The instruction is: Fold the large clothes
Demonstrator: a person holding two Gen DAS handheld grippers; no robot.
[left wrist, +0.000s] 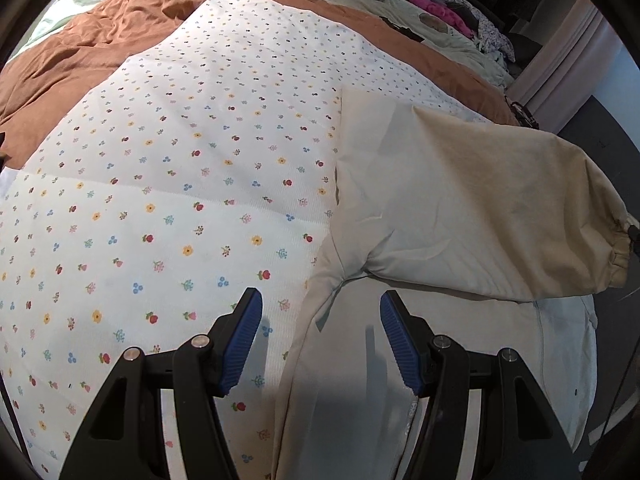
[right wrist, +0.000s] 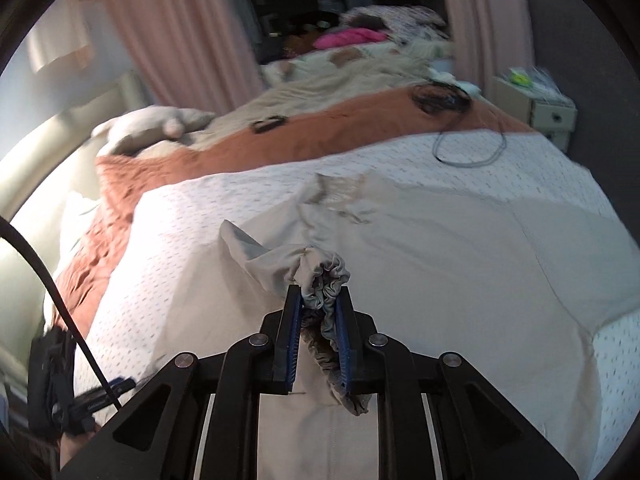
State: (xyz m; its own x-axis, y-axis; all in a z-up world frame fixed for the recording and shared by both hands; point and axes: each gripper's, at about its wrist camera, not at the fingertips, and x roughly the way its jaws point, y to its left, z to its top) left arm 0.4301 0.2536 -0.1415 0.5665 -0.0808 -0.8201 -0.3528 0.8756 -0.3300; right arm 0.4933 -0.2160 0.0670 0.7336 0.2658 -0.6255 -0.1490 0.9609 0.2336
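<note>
A large cream jacket lies spread on a white floral bedspread. One sleeve with a gathered elastic cuff is lifted and stretched to the right across the body. My left gripper is open and empty, hovering over the jacket's left edge near the armpit. In the right wrist view the jacket lies flat ahead. My right gripper is shut on the sleeve's gathered cuff and holds it above the jacket body.
A rust-brown duvet lies beyond the floral bedspread. A black cable and headphones lie on the bed's far right. A clothes pile sits further back. A nightstand stands at the right.
</note>
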